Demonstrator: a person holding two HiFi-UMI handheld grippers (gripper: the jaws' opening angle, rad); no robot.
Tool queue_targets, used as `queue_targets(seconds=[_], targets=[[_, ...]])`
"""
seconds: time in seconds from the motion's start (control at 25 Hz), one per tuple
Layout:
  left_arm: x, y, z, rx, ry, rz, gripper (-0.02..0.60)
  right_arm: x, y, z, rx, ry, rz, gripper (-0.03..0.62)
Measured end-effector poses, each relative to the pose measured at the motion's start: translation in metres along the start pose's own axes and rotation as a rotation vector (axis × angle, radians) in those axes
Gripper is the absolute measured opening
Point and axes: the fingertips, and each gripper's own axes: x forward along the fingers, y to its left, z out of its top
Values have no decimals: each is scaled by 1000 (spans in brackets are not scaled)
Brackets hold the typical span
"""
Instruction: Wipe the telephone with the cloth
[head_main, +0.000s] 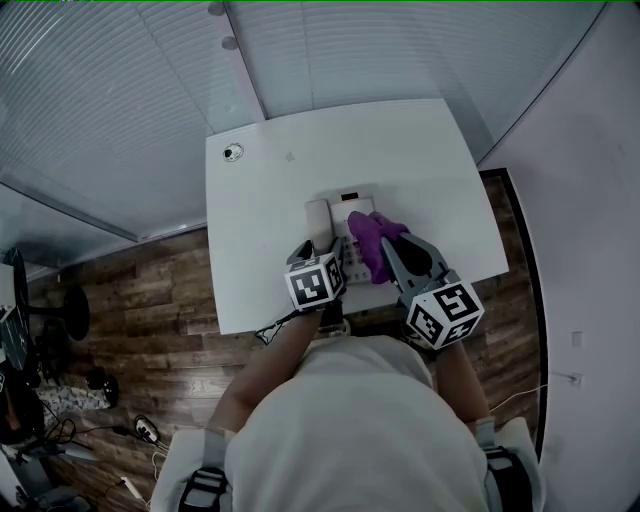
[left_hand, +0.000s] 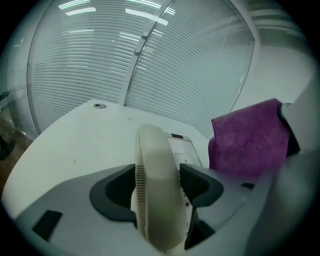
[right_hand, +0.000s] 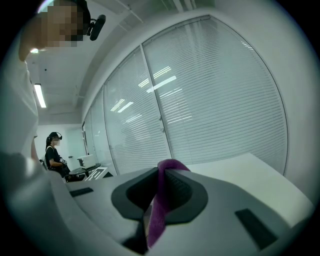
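Observation:
A cream telephone (head_main: 352, 213) sits near the front edge of the white table (head_main: 290, 180), its handset (head_main: 318, 220) lying along its left side. In the left gripper view the handset (left_hand: 152, 165) runs between the jaws of my left gripper (left_hand: 157, 187). The dark pads (left_hand: 117, 192) flank it closely without clearly pressing, so the gripper is open. Beside it is the phone's base (left_hand: 184, 150) with its keypad. My right gripper (right_hand: 160, 192) is shut on a purple cloth (right_hand: 157, 215). The cloth (head_main: 374, 238) hangs over the phone's right side, just right of the left gripper (head_main: 318, 248).
The table's front edge (head_main: 260, 322) is right below both grippers. A small round cable port (head_main: 233, 152) lies at the far left corner. Glass walls with blinds (left_hand: 150, 60) stand behind the table. A person (right_hand: 52, 155) stands far off in another room.

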Motion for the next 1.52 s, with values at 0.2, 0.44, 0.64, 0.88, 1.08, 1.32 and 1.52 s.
queue_targets(seconds=[0.2,0.44,0.64,0.88,1.08,1.32,1.52], targets=[[-3,3,7,-13,-28,-17,325,0,-1,0,2,1,-1,43],[-7,3,11,-13,-32,-35,325,-1,-1,0,2,-3,-6,43],[-20,-3,17,3,-59,-52,324,-5,-2,1,3,-16,-12,43],[-37,5,24,36,-77,-33,185,-5,1,-1,-4,-19,-27,43],[-53,18,26,81,-98,-2,47,-7,13,-4,-6,-22,-51,43],[-76,27,20,102,-78,-29,21,-19,29,-13,19,-18,-110,43],[-96,41,4,100,-49,-63,20,-31,51,-21,25,-15,-151,43]])
